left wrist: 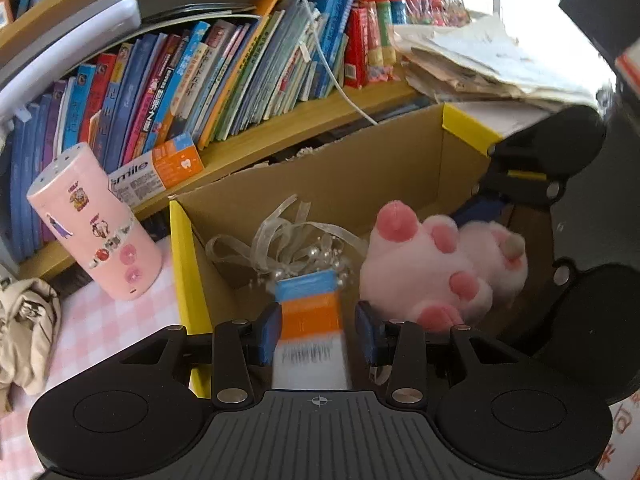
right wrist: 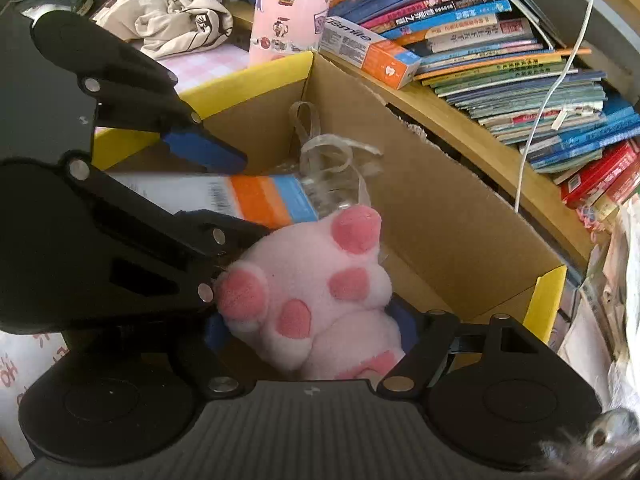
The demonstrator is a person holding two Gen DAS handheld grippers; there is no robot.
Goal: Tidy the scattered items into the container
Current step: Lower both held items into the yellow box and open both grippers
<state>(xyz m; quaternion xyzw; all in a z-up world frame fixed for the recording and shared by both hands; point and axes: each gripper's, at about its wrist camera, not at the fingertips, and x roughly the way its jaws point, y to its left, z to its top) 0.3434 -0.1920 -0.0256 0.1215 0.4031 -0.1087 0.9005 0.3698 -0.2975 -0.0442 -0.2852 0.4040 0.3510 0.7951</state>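
Observation:
An open cardboard box (left wrist: 360,168) with yellow flap edges stands below a bookshelf, seen also in the right wrist view (right wrist: 440,208). A clear ribbon with beads (left wrist: 296,240) lies inside it. A white, orange and blue toothpaste box (left wrist: 310,320) sits blurred between the fingers of my left gripper (left wrist: 318,332), which is open with a small gap at the right pad. From the right wrist view, the toothpaste box (right wrist: 264,200) points into the cardboard box. My right gripper (right wrist: 310,328) is shut on a pink plush paw (right wrist: 320,280) over the box. The paw (left wrist: 432,268) hides one right finger.
A pink cylinder with stickers (left wrist: 96,224) stands left of the box on a pink checked cloth (left wrist: 112,328). Another toothpaste box (left wrist: 160,172) lies on the shelf before leaning books (left wrist: 220,72). Crumpled beige fabric (left wrist: 24,328), a white cable (left wrist: 320,40) and stacked papers (left wrist: 480,60) surround the box.

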